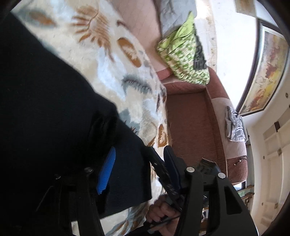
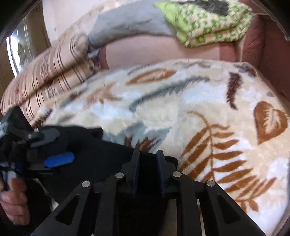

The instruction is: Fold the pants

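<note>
The black pants [image 1: 45, 101] lie on a cream leaf-patterned blanket [image 1: 112, 59] and fill the left of the left wrist view. My left gripper [image 1: 139, 156] has its jaws wide apart, with the pants' edge lying between them; one blue-padded finger [image 1: 107, 172] rests on the cloth. In the right wrist view the pants [image 2: 94, 154] lie at the lower left. My right gripper [image 2: 148, 159] is closed on the pants' near edge. The left gripper [image 2: 52, 156] also shows in the right wrist view at the left, over the pants.
A green-patterned folded cloth [image 1: 183, 52] and a grey cloth [image 1: 174, 14] lie on the reddish sofa [image 1: 192, 118] beyond the blanket. A striped pillow [image 2: 49, 72] lies at the blanket's far left. A grey garment [image 1: 233, 125] sits on the sofa arm.
</note>
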`<state>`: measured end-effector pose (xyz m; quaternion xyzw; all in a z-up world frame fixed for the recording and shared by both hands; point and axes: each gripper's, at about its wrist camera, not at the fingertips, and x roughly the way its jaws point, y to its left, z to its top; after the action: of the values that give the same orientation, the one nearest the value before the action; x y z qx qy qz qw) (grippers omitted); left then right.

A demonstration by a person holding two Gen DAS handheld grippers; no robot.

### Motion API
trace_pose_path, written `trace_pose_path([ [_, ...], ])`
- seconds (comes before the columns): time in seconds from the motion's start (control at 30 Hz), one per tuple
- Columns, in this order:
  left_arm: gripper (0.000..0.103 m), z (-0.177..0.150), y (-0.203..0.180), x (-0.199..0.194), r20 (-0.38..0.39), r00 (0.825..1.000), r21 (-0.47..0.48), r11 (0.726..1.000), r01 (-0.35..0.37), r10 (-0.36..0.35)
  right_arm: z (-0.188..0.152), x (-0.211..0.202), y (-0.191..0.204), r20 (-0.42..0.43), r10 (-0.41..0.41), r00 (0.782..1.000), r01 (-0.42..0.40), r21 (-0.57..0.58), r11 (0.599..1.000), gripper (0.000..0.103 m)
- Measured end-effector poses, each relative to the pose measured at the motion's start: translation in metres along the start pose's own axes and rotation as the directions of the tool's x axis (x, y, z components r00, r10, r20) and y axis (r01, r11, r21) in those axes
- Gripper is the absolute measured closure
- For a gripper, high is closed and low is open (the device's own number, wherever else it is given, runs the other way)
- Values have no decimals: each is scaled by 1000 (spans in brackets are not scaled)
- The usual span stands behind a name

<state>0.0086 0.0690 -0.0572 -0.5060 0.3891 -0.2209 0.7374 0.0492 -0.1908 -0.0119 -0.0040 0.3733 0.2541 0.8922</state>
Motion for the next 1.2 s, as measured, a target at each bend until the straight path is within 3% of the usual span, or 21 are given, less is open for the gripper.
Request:
trace_pose_path([
  [0.1,37,-12,-9,-16,27,999,33,999,43,-44,-7,-25,21,34,35,999,-32,-80,996,82],
  [0.2,34,-22,1,-6,-32,997,17,997,-72,72,-29,3,27,-124,1,992,-14,-103,995,75],
  [0.27,38,-20,1,1,-35,994,40,994,-102,104,-36,7,31,-68,-19,997,8,-153,988,75],
  [0.33,38,-17,-3,6,-46,991,55,991,-125,127,-32,7,31,-80,-24,997,12,-148,989,74],
  [0.43,38,-10,-2,-5,-50,995,-14,996,-91,90,-33,3,25,-68,3,998,-10,-104,995,73],
  [0.63,29,3,-7,-102,131,989,-47,997,-64,69,-37,0,31,-53,30,998,-37,-127,991,55],
  [0.77,21,2,14,-177,287,954,-127,990,-57,91,-40,3,41,-44,16,999,-23,-172,985,44],
  [0.83,21,0,36,-203,340,929,-191,978,-84,146,-41,3,43,-41,9,999,-16,-180,983,41],
  [0.93,21,-2,67,-215,358,909,-263,957,-122,215,-41,3,42,-41,14,999,-21,-176,984,41],
  [1.07,22,2,90,-206,367,897,-289,947,-140,245,-42,2,43,-36,17,999,-23,-180,983,41],
  [1.13,23,8,98,-198,357,898,-275,948,-161,256,-42,3,42,-37,17,999,-23,-178,984,41],
  [1.2,23,9,104,-201,375,904,-272,957,-105,206,-42,3,43,-35,16,999,-22,-179,984,41],
])
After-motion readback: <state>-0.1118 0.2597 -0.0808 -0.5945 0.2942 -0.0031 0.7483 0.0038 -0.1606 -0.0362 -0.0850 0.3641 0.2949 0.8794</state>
